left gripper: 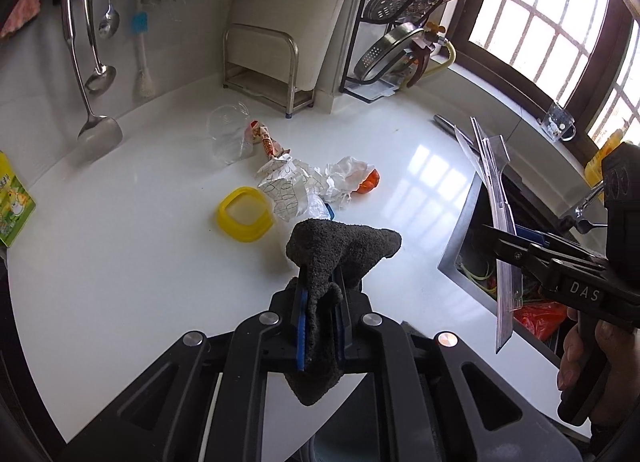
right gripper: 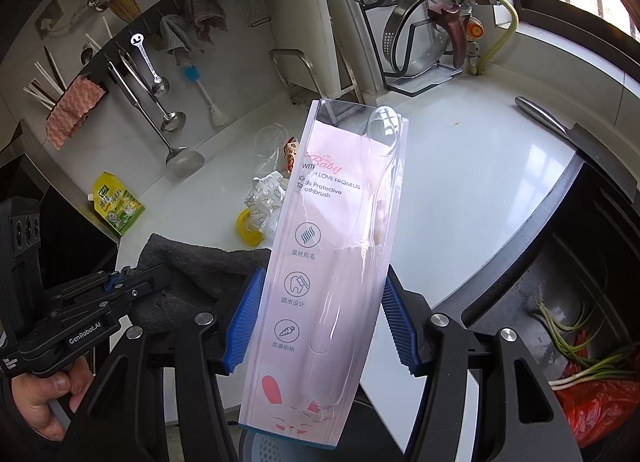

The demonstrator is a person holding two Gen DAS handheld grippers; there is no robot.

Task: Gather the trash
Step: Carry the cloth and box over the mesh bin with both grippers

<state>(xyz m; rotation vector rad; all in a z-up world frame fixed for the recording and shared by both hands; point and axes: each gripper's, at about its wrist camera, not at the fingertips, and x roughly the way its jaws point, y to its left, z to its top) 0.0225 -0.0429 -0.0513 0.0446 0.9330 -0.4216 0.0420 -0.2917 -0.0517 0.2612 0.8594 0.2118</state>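
My left gripper [left gripper: 320,302] is shut on a dark grey cloth [left gripper: 340,246] above the white counter [left gripper: 120,262]. My right gripper [right gripper: 320,302] is shut on a pink toothbrush package [right gripper: 336,230], held over the sink edge; it also shows edge-on in the left wrist view [left gripper: 496,214]. Trash lies on the counter: crumpled wrappers [left gripper: 292,186], a white tissue [left gripper: 344,178], an orange scrap [left gripper: 368,182], a red-and-white snack wrapper [left gripper: 266,140], a clear plastic cup [left gripper: 230,138] and a yellow ring lid [left gripper: 244,214].
The sink [right gripper: 580,302] at right holds green onion scraps [right gripper: 576,350] and a red bag [right gripper: 600,402]. A knife [right gripper: 560,126] lies near the sink. Ladles [left gripper: 96,62] hang on the wall. A green-yellow pouch [left gripper: 12,202] lies at left. A dish rack [left gripper: 400,42] stands behind.
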